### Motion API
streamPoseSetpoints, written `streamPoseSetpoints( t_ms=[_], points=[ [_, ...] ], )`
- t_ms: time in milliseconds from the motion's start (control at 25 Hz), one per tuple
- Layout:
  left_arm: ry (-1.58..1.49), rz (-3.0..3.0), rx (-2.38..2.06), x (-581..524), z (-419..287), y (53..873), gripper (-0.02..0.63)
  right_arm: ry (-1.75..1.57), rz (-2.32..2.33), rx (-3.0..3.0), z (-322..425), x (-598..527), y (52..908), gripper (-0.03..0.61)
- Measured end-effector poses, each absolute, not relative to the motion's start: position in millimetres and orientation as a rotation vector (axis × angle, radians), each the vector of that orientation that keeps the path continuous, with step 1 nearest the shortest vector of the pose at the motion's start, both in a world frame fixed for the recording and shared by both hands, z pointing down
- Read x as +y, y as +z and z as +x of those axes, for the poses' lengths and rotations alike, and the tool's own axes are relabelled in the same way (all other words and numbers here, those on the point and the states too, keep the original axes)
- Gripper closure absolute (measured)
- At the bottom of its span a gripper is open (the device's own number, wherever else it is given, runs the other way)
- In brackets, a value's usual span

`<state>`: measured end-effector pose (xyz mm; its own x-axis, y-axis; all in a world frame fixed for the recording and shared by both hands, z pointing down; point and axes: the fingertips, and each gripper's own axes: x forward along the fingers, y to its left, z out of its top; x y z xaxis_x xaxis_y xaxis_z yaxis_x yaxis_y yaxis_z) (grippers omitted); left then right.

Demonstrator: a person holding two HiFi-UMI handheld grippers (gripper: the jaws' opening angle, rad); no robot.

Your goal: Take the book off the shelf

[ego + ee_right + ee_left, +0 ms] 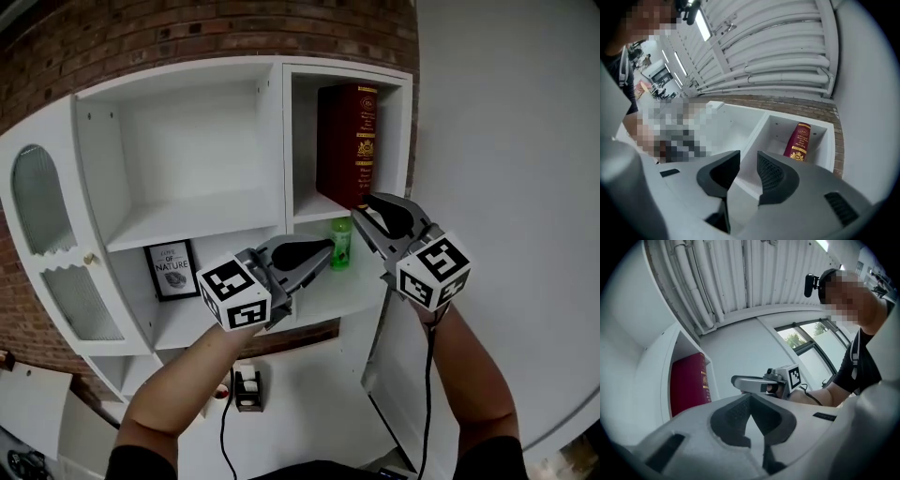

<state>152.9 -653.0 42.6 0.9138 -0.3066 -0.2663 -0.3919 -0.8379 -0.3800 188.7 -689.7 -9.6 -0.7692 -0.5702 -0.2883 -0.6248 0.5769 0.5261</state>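
head view: the book (349, 145) stands upright in the narrow top right compartment of the shelf (272, 141), its spine facing you, not yet touched. your right gripper (373, 208) is raised just below the foot of the book. from this angle it may overlap the book's lower corner, but i cannot tell whether it touches. your left gripper (323, 251) is lower and to the left of the book. a green bottle (341, 242) stands on the board under the book, just beyond the left gripper's tips. a framed print (172, 270) leans well to the left of the book, lower down.

left gripper view: the dark pads meet at their tips with nothing between them, so this gripper is closed and empty. the book stands off to the left, well beyond the tips, and your right gripper shows beside it.

right gripper view: the pads stand a narrow gap apart and hold nothing. the book is ahead and to the right of that gap, clearly still apart from it.

by my reading you are in the approach, with the reach not yet finished and no grip made. the next move calls for a wider opening on the right gripper, since the gap looks too slim for the book's thickness. line the jaws up on the spine, close them on the covers, then draw the book straight out of its compartment.
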Motion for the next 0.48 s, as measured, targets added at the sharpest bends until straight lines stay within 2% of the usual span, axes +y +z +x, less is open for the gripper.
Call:
streamPoseSetpoints(
  t_ms=[240,480],
  points=[
    [0.252,-2.609,0.537,-669.1,165.5,7.9,0.606,0.711,-1.158,2.686,210.6,-755.9,-39.9,0.351],
    [0.183,-2.63,0.597,-701.7,166.2,0.6,0.606,0.473,-1.275,2.726,224.2,-816.8,-42.9,0.285]
  ],
)
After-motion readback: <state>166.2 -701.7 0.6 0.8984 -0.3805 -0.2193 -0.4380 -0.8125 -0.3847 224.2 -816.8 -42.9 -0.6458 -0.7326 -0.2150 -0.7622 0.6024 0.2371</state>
